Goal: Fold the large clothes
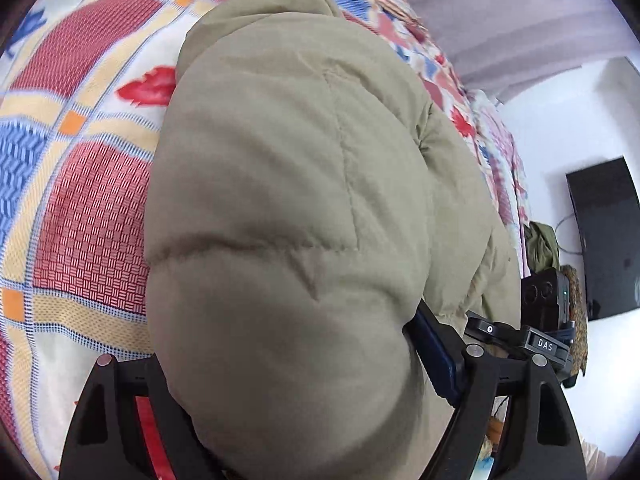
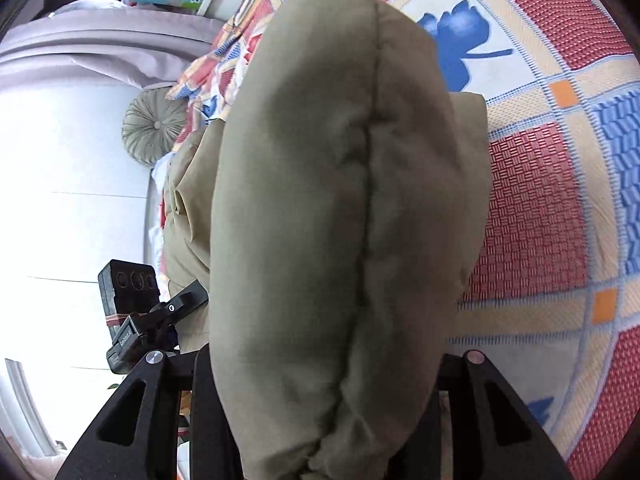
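Puffy khaki jacket (image 1: 280,208) fills both my views, bunched over the patterned bed cover (image 1: 80,200). Left tool (image 1: 304,420) is clamped on its padding; right tool (image 2: 320,420) grips another thick fold.

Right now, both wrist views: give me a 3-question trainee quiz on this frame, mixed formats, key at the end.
1. True or false: the left gripper and the right gripper each have padded fabric of the khaki puffer jacket between their fingers.
2. Multiple choice: what lies under the jacket? A) bare wooden floor B) patchwork bedspread in red, blue and cream C) grey carpet
3. Fill in: in the right wrist view, the round pleated thing at the far left is a ___.

Key: 1 true; 2 B; 3 cushion
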Demonstrator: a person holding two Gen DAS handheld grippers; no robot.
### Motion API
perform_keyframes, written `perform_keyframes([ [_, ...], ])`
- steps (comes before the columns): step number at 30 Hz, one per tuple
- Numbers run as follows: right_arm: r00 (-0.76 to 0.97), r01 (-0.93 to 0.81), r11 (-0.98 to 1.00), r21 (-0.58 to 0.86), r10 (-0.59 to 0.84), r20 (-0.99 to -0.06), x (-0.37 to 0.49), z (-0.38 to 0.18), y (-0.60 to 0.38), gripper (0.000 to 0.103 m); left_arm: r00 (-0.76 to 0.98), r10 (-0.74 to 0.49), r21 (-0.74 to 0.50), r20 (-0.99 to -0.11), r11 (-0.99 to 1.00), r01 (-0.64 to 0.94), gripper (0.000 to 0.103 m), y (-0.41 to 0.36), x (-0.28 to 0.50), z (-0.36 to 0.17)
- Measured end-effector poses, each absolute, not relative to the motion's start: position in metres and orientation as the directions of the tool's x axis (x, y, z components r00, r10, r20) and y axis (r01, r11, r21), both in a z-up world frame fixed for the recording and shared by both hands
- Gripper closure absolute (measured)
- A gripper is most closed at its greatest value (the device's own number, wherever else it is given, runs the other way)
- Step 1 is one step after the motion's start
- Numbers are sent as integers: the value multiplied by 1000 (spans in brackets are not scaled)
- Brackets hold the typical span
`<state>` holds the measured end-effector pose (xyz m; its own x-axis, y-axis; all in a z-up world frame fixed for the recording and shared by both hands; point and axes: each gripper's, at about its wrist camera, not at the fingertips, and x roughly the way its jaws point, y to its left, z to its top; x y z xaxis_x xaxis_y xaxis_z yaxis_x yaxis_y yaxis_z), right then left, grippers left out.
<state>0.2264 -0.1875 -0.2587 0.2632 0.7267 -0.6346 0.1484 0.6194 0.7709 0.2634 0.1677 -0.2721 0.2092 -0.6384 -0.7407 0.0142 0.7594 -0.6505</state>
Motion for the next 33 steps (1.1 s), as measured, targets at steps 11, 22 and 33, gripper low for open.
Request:
perform_keyframes([
  [11,256,167,762,626,580,-774,211,-215,-204,51,308,-470,-481,-827,876,44,15,182,243,-245],
  [22,407,54,774,631,560,-722,194,-144,-181,55,436,-392,-430,-810,903,13,15,186,278,-208],
  [33,273,246,837,489,424,-863,200,-231,-147,90,415,-319,-262,-852,946,190,15,100,276,-217],
])
